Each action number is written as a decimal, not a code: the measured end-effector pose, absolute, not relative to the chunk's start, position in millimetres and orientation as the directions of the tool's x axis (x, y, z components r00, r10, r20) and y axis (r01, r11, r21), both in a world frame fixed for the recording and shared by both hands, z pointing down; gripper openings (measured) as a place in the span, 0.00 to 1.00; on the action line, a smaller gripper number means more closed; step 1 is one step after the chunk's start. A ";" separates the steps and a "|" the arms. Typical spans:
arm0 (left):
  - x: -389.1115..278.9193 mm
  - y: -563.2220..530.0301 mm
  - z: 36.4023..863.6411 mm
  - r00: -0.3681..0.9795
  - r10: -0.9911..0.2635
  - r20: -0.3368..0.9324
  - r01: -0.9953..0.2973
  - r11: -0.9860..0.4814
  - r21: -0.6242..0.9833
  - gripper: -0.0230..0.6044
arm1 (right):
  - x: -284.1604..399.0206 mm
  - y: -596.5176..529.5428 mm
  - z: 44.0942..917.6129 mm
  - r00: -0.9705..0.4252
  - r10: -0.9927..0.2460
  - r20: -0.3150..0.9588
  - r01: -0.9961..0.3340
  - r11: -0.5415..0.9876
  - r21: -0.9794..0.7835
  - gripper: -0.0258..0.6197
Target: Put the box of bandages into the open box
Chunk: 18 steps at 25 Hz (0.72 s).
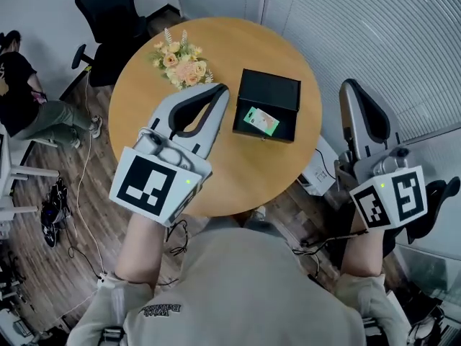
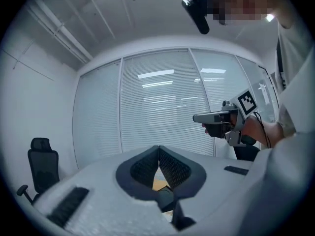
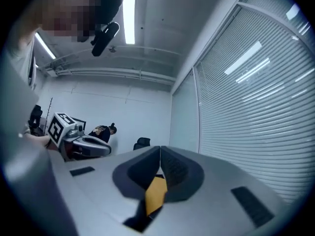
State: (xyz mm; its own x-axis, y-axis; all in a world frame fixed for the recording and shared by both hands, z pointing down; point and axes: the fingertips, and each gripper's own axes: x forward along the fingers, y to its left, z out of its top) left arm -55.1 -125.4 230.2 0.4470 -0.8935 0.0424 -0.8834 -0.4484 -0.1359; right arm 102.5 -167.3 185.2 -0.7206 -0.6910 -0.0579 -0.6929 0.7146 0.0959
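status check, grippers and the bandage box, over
Left gripper shut, empty, over the table. Right gripper shut, empty, off its edge. Box of bandages lies inside open box. Flowers stand apart.

An office meeting room is seen here: a round light-wood table (image 1: 135,98) is set on plank flooring, a black swivel office chair (image 1: 108,16) is parked beside it, white slatted blinds (image 1: 374,42) are drawn across glazed partitions, and a ceiling strip light (image 3: 129,6) is lit overhead.

bright ceiling strip lights (image 3: 129,14), soft shadows, fisheye-warped edges, sharp focus
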 end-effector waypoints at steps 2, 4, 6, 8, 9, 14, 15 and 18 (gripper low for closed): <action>-53.1 -118.2 215.5 0.441 -0.897 0.013 -0.888 -0.439 -0.138 0.07 | 106.0 -155.9 172.4 -0.724 -0.685 -0.082 -0.689 0.717 0.103 0.09; -52.5 -111.7 206.7 0.439 -0.899 0.001 -0.889 -0.434 -0.146 0.07 | 108.0 -145.0 162.9 -0.729 -0.677 -0.100 -0.684 0.721 0.107 0.09; -51.3 -105.7 202.4 0.445 -0.896 -0.002 -0.886 -0.439 -0.150 0.07 | 108.9 -134.5 156.4 -0.736 -0.668 -0.113 -0.677 0.728 0.107 0.09; -48.2 -100.4 201.5 0.457 -0.890 0.003 -0.878 -0.452 -0.156 0.07 | 109.7 -125.5 153.0 -0.742 -0.660 -0.116 -0.670 0.734 0.115 0.09; -45.9 -98.2 202.3 0.465 -0.885 0.009 -0.873 -0.460 -0.162 0.07 | 110.3 -121.9 152.3 -0.747 -0.655 -0.114 -0.665 0.737 0.120 0.09; -39.2 -91.5 211.8 0.476 -0.879 0.032 -0.860 -0.473 -0.190 0.07 | 116.8 -114.5 162.7 -0.747 -0.658 -0.090 -0.665 0.739 0.109 0.09; -38.6 -90.2 214.4 0.477 -0.878 0.036 -0.860 -0.475 -0.186 0.07 | 118.3 -114.1 167.3 -0.744 -0.663 -0.080 -0.668 0.737 0.103 0.09; -36.7 -85.9 224.2 0.481 -0.875 0.052 -0.860 -0.482 -0.166 0.07 | 121.9 -114.2 183.2 -0.738 -0.673 -0.045 -0.674 0.734 0.081 0.09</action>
State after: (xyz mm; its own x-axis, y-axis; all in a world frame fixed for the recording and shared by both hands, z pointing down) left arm -36.7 -85.9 224.2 0.4807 -0.8753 0.0516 -0.8602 -0.4822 -0.1662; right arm 121.9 -114.2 183.2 -0.7383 -0.6730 -0.0447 -0.6741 0.7341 0.0811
